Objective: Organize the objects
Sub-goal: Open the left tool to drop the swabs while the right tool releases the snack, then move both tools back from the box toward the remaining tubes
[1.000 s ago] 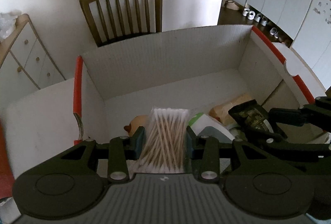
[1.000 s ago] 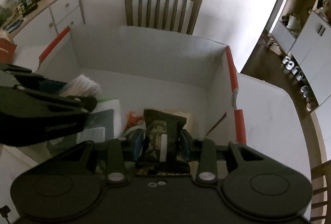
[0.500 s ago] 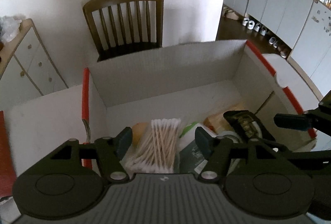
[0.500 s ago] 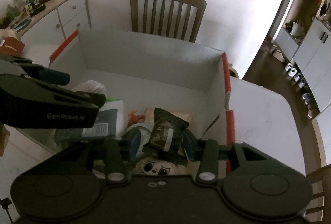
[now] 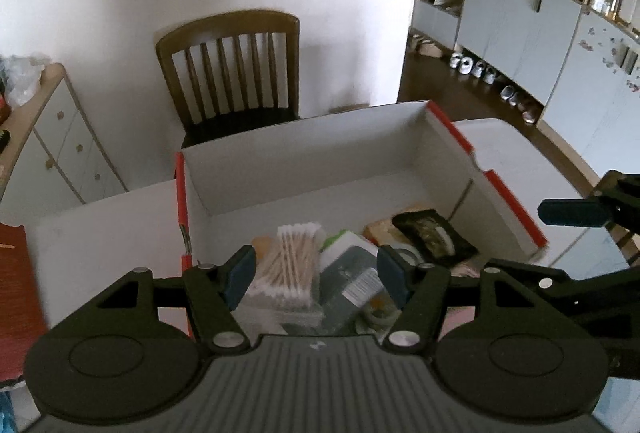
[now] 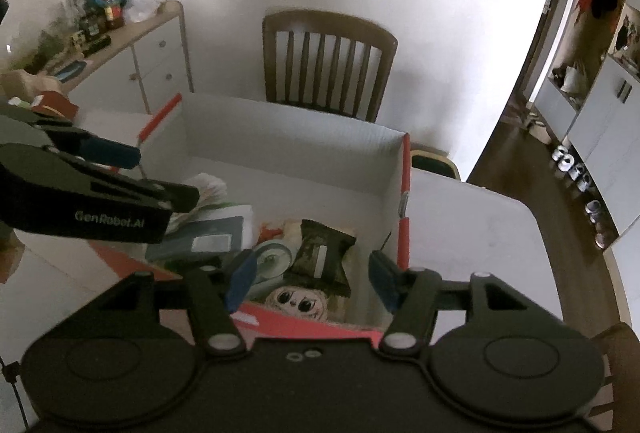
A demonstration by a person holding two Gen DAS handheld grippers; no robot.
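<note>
The left gripper (image 5: 316,275) hangs above the near end of a white cardboard box (image 5: 304,149) with red-edged flaps, its blue-padded jaws standing apart with nothing pressed between them. Below and between them, inside the box, lies a clear pack of cotton swabs (image 5: 292,265), free of both pads. Just right of the pack sits a grey-green packet with a white label (image 5: 352,273), and further right a dark snack wrapper (image 5: 434,237) rests on a tan item.

The right gripper (image 6: 310,279) is over the right part of the same box, and its jaws are opening, with the pads clear of everything (the dark snack wrapper (image 6: 324,253) shows between them but lies down in the box, untouched). Beside the wrapper sit a round pale tape-like roll (image 6: 274,257) and, nearer the camera, a small doll-like face (image 6: 298,303); what that face belongs to I cannot tell. In this view the left gripper (image 6: 132,173) reaches in from the left edge over the swabs (image 6: 210,189).

The box stands on a white bench (image 6: 472,233). Behind it a dark wooden chair (image 5: 232,73) stands against the white wall, and a low drawer cabinet (image 6: 156,61) with clutter on top stands off to the left.
</note>
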